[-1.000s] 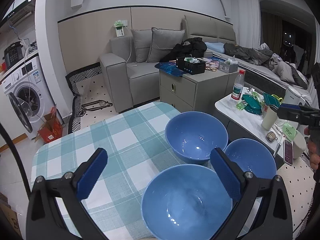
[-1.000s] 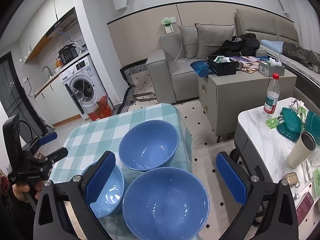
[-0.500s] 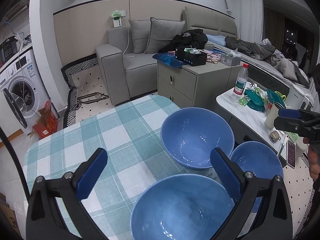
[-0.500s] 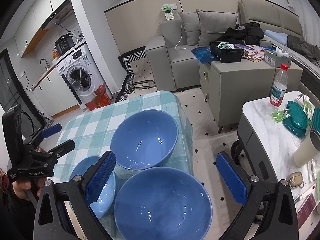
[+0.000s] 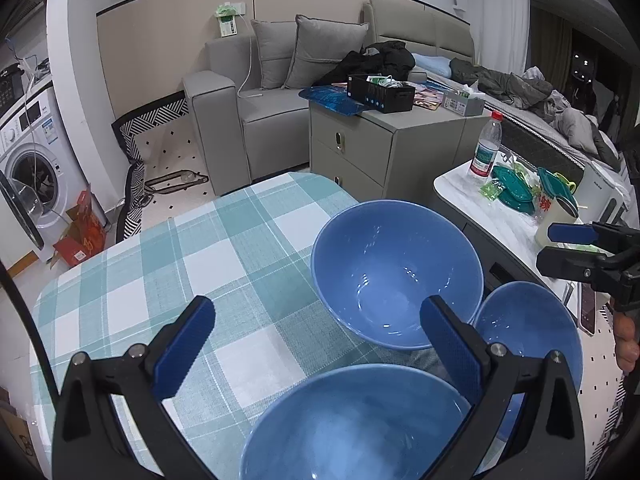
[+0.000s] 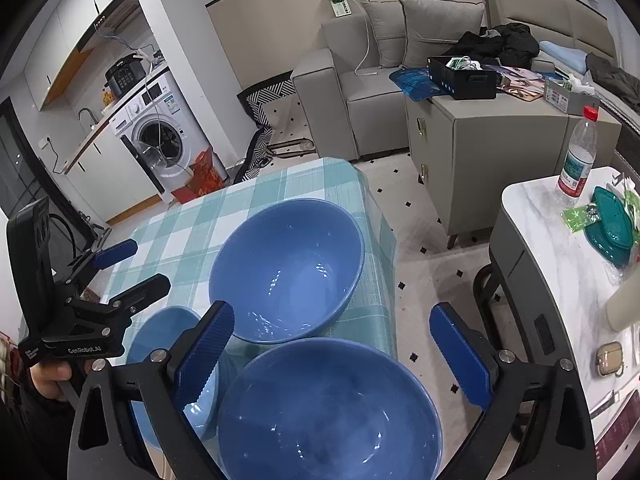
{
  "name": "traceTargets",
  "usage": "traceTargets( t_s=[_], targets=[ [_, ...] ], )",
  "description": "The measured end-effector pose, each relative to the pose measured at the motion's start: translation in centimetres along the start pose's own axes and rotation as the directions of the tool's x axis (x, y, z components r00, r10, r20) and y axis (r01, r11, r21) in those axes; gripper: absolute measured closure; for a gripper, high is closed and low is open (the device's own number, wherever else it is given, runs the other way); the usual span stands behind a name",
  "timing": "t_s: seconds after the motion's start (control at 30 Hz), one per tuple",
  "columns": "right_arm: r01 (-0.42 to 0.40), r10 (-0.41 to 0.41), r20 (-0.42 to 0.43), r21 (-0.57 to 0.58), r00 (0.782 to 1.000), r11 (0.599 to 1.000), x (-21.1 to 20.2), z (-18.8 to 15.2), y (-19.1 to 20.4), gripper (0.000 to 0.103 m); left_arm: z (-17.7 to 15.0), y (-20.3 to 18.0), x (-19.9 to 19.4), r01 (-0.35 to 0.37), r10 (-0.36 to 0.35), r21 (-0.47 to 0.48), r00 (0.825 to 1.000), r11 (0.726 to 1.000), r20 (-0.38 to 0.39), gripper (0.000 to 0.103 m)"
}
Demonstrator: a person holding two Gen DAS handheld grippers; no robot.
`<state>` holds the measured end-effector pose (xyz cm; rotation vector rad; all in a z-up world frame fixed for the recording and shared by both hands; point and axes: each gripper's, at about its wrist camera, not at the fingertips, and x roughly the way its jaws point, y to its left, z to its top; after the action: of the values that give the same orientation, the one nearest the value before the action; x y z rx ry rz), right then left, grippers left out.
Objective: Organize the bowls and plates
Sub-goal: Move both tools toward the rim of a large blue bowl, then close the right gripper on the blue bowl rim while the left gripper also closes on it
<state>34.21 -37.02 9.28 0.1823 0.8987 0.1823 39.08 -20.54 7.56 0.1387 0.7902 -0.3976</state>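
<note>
I have 3 blue bowls on the checked counter (image 5: 224,248), and neither tool is gripping anything: the left tool (image 5: 320,340) is spread wide over the counter, and the right tool (image 6: 332,344) is spread just as wide above its near bowl. From the left wrist view, the far bowl (image 5: 396,272) sits toward the counter's far right corner, the small bowl (image 5: 532,332) is just right of it, at the counter's right edge, and the near bowl (image 5: 352,424) lies closest to me, partly under the tool's right finger (image 5: 452,352). My guess is that the step in hand is nesting these bowls, and the risks come from how crowded they are. The 3 rims look very close together, possibly touching, though I cannot tell for sure, so a finger dropped between 2 of them could shove a neighbour sideways. The small bowl worries me most: a nudge from the left could send it off the edge onto the floor. The glazed walls look slick and steep, so a shallow pinch on a rim may slip and drop the bowl onto the others, chipping them. Both tools are also working the same cluster, and in the right wrist view the left tool hovers near the small bowl, so they could collide.
</note>
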Motion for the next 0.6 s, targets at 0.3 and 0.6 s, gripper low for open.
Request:
traceTargets(
  t_s=[0.3,0.6],
  targets=[
    [-0.007,0.007,-0.036,0.000,0.999,1.000,1.6,0.2,-0.2,0.012,0.2,0.2,1.6,0.008,-0.009,-0.010,1.000,1.000,-0.029,0.000],
    [-0.014,0.015,-0.071,0.021,0.997,1.000,3.5,0.4,-0.5,0.018,0.3,0.1,2.9,0.010,-0.011,-0.014,0.998,1.000,-0.059,0.001]
  ],
)
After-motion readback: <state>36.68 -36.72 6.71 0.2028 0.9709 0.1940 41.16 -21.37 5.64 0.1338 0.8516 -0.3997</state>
